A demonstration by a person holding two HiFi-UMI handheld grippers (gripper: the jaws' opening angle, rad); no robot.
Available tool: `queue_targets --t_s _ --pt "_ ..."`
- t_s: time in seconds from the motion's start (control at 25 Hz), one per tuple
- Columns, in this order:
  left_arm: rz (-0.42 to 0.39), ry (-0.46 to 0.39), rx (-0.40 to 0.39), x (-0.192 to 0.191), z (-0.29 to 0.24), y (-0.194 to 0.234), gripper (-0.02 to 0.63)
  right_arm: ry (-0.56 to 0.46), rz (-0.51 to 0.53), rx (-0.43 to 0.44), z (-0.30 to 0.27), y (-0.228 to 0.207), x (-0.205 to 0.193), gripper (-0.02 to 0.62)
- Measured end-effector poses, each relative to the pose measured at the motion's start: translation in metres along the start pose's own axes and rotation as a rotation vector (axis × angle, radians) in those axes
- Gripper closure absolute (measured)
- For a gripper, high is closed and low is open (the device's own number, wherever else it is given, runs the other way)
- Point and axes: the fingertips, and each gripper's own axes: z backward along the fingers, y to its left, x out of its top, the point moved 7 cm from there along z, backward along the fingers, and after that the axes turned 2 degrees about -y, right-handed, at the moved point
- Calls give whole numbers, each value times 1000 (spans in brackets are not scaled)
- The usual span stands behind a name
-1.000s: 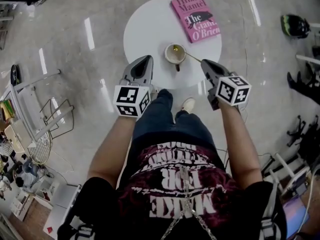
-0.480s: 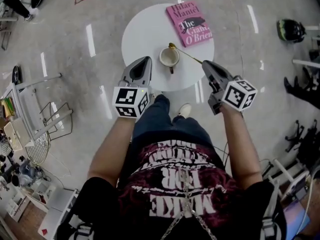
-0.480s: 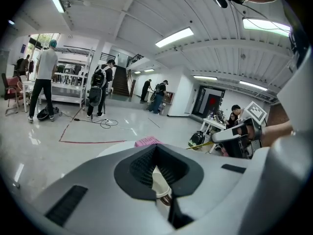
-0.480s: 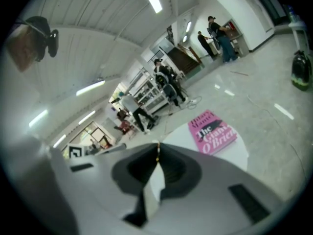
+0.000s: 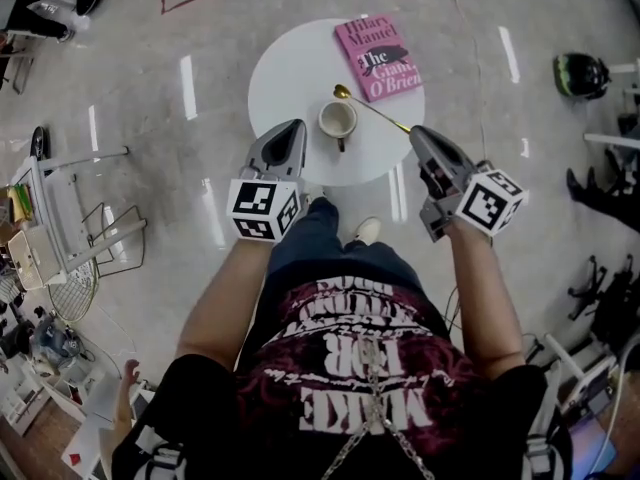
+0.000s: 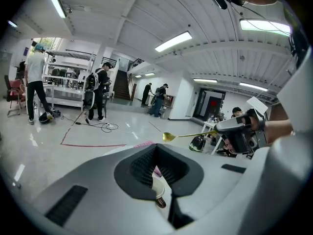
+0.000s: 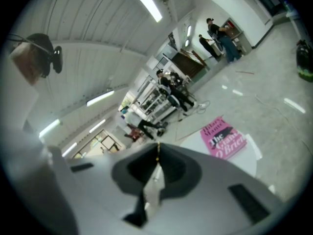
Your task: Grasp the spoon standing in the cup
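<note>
Bright strip lights [image 6: 175, 41] above the left claw [image 6: 156, 149] streak glare across the floor [image 5: 190, 83]. The right claw [image 7: 158, 149] view is blurred, its edges bowed.

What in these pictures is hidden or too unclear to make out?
- Inside of the cup: too small in the head view; in the left gripper view the fingers hide most of it.
- Spoon bowl: the right gripper view shows only a blurred sliver of handle.
- Table legs: under the tabletop in the head view.
</note>
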Motion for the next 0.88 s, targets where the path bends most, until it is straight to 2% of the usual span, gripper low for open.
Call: queue_targets --t_s 0.36,0.88 --pt "-7 -31 12 8 15 -16 581 -49 19 64 26 29 24 560" --pt "2 -59 71 8 26 -10 581 -53 0 120 28 32 28 560"
